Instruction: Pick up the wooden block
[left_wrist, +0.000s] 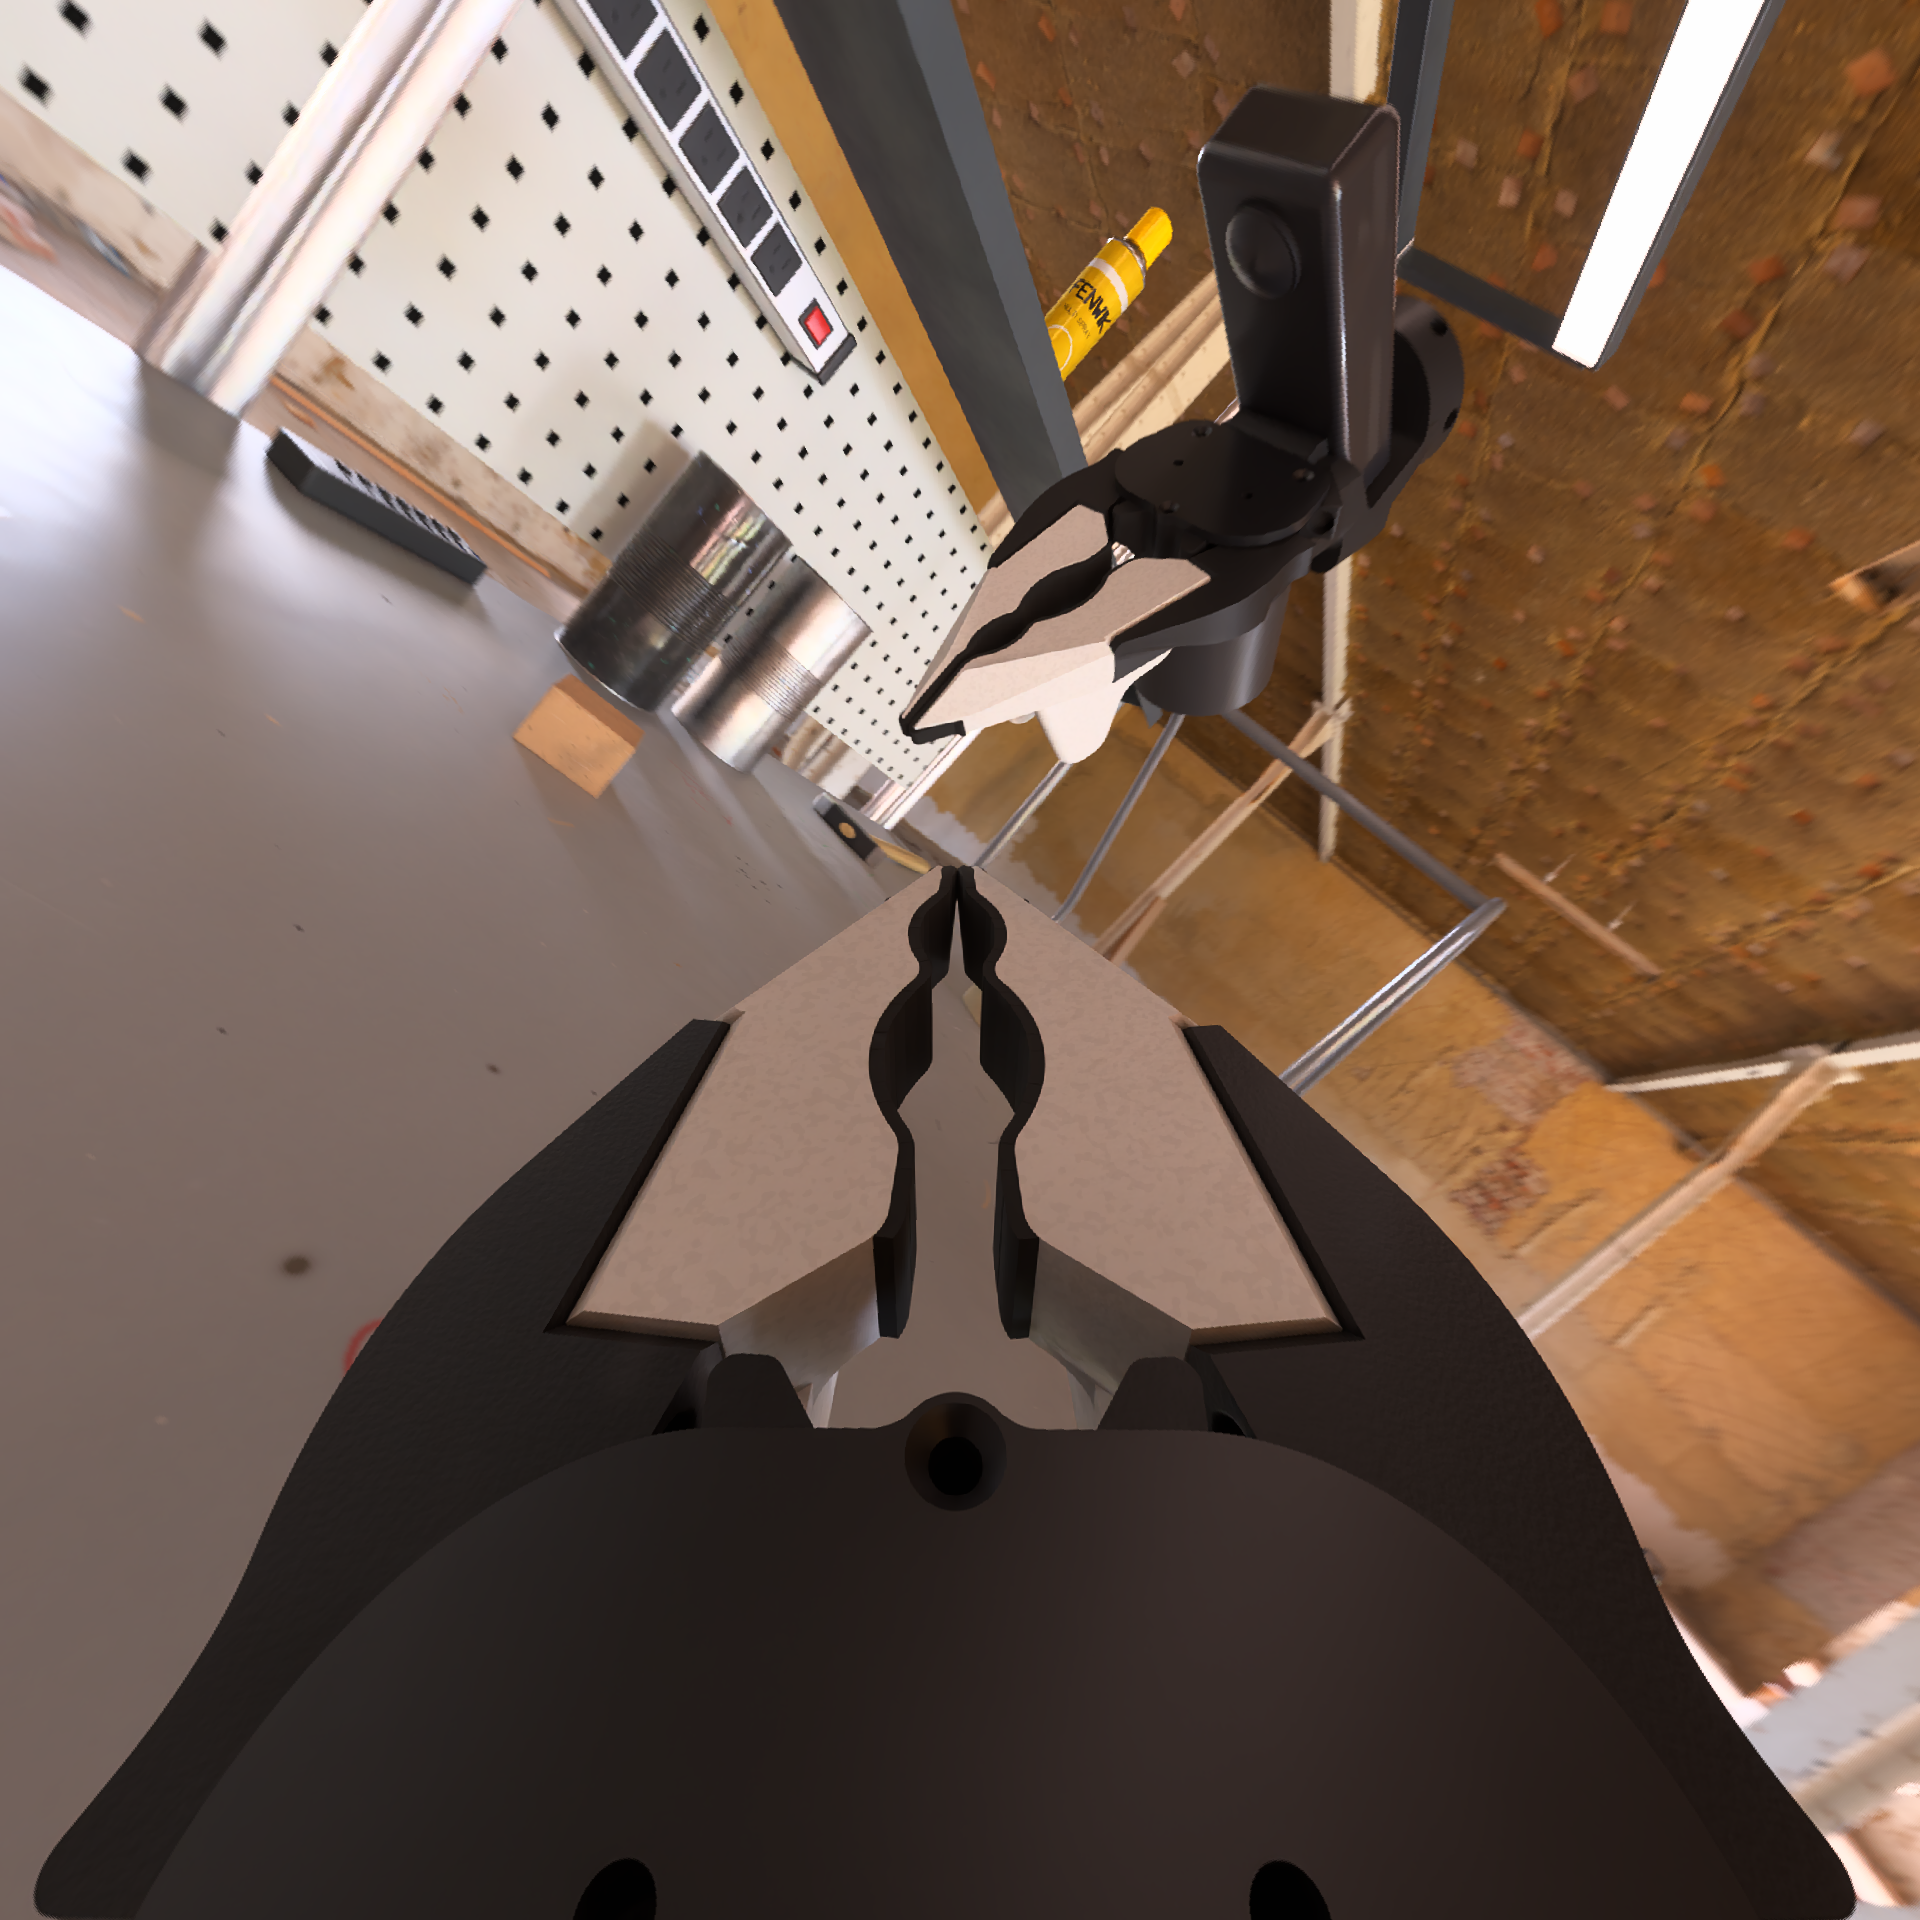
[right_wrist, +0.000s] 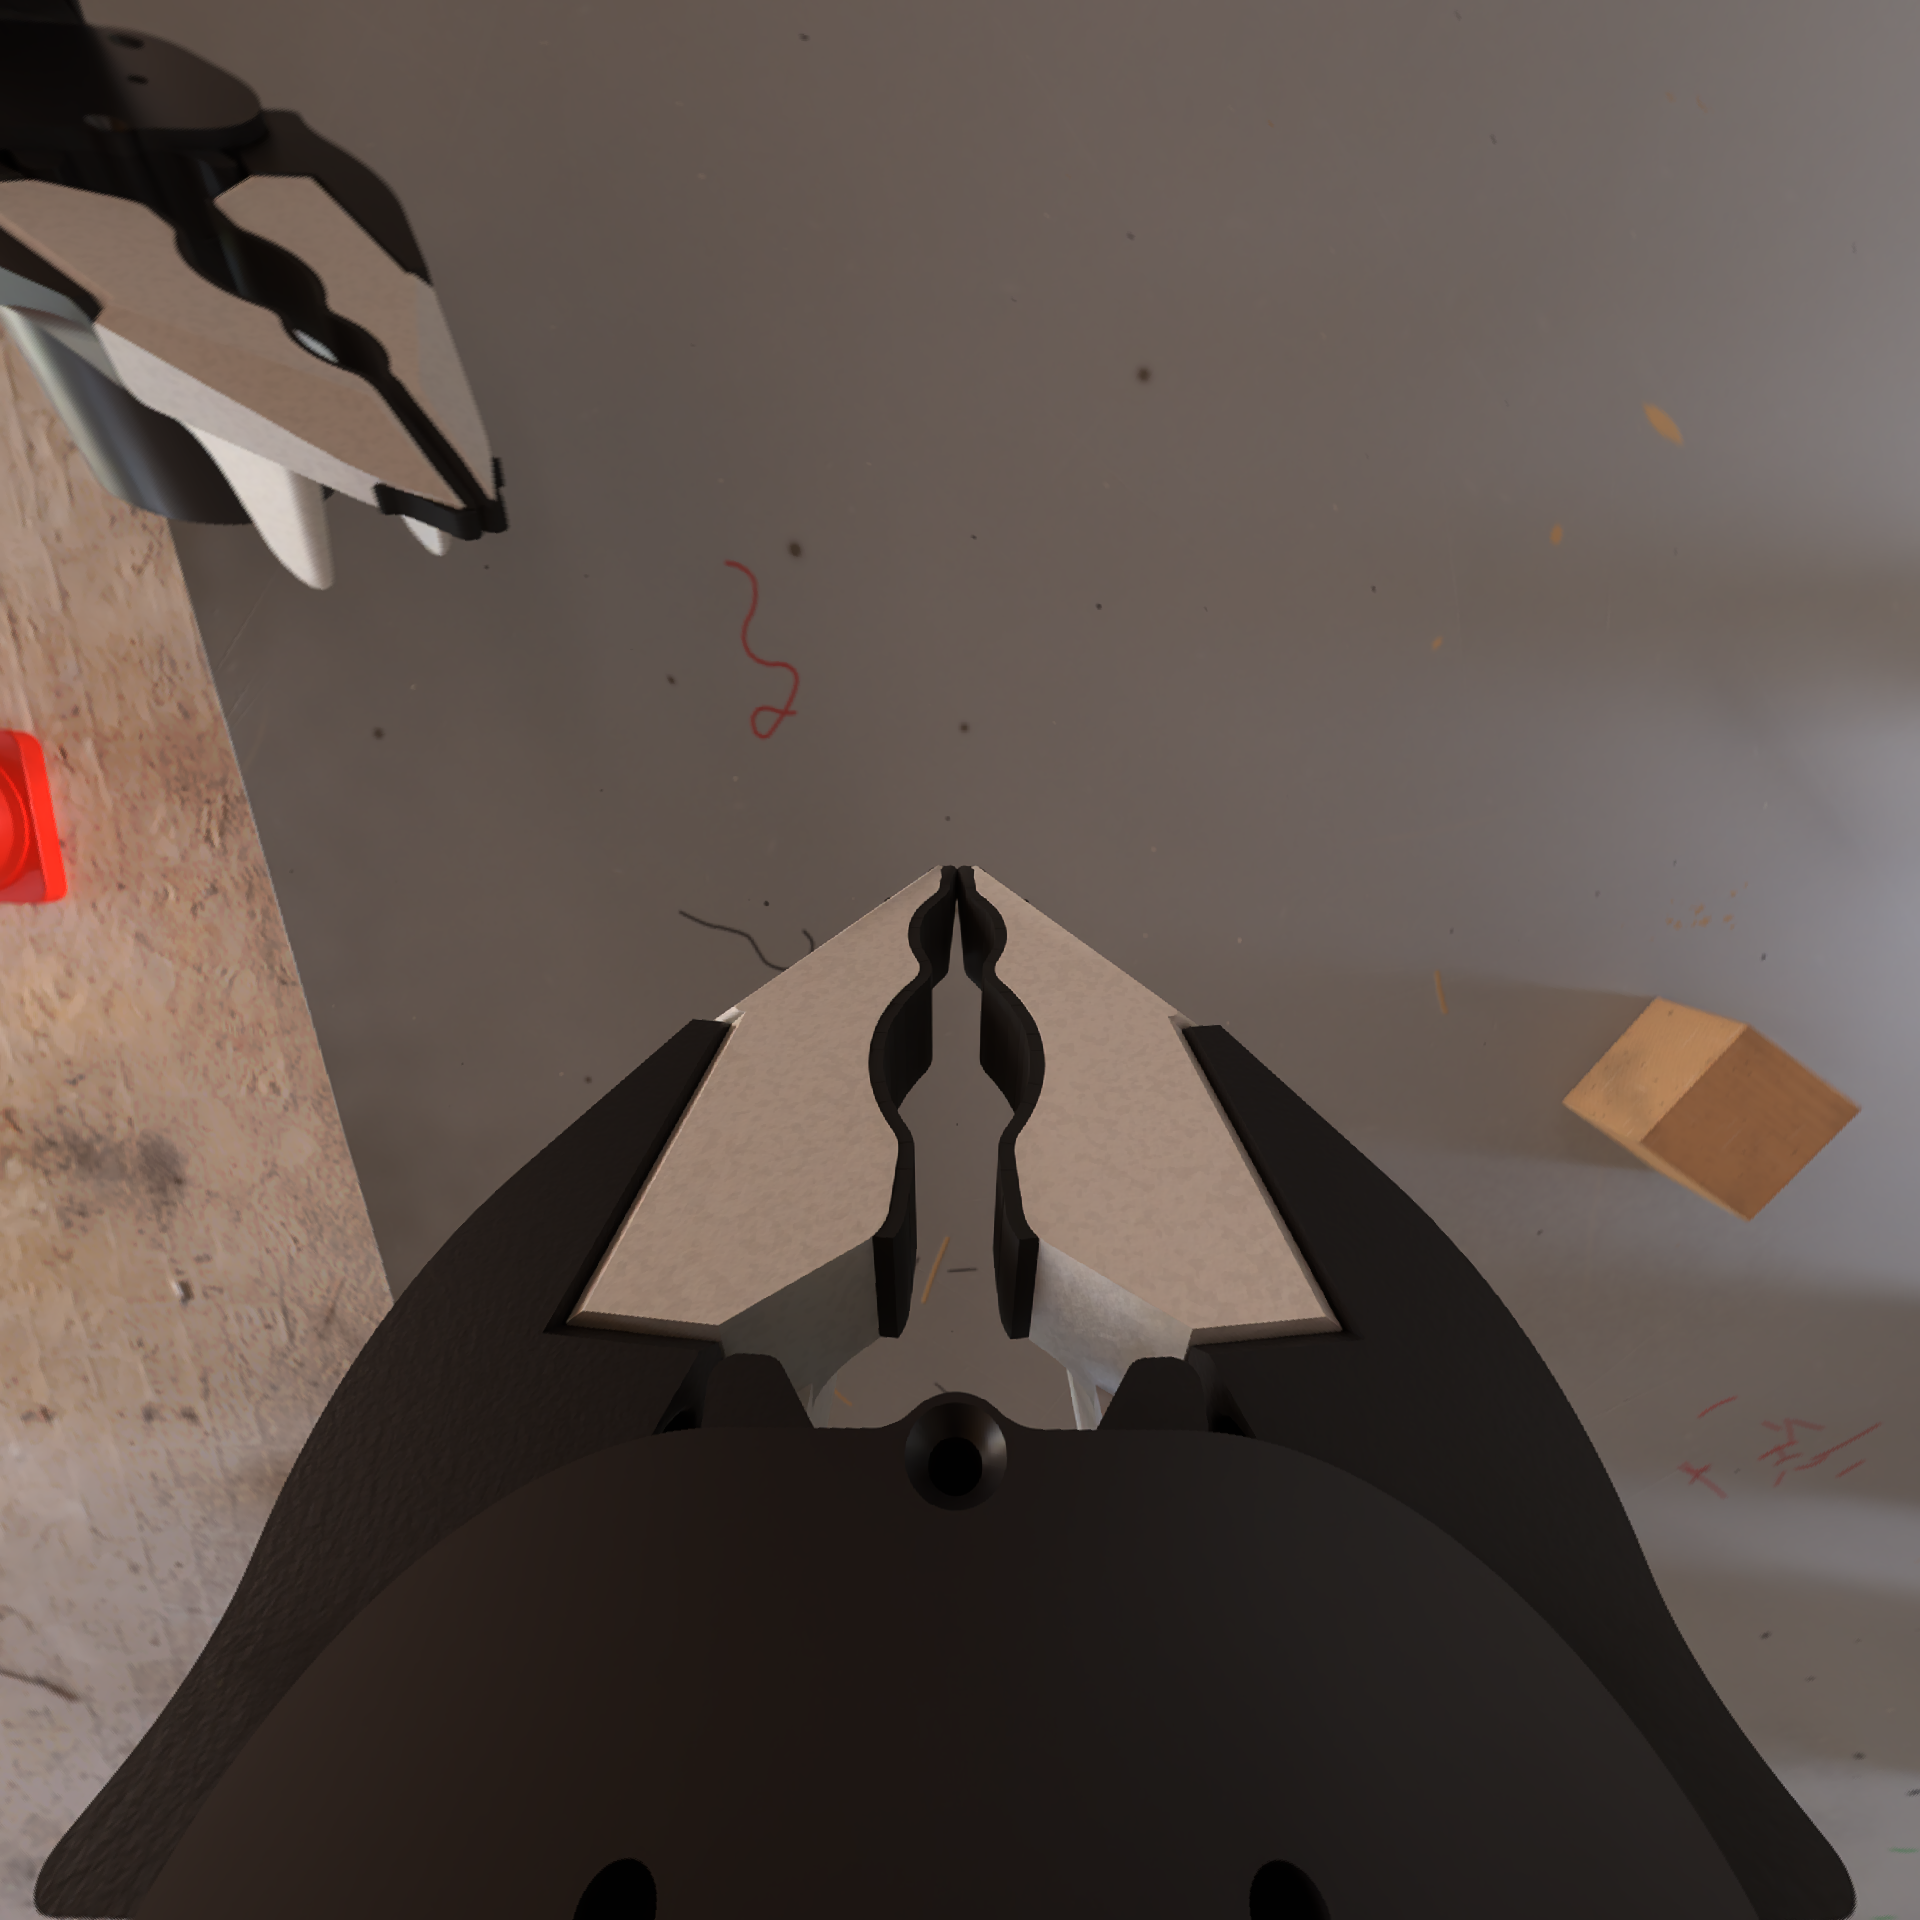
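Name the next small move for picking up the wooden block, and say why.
Probably open the right gripper and shift it right, toward the wooden block: its fingertips are shut and empty, and the block rests untouched on the grey table, off to that side.

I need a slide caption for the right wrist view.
Right gripper, shut and empty, above the grey table; wooden block lies to its right.
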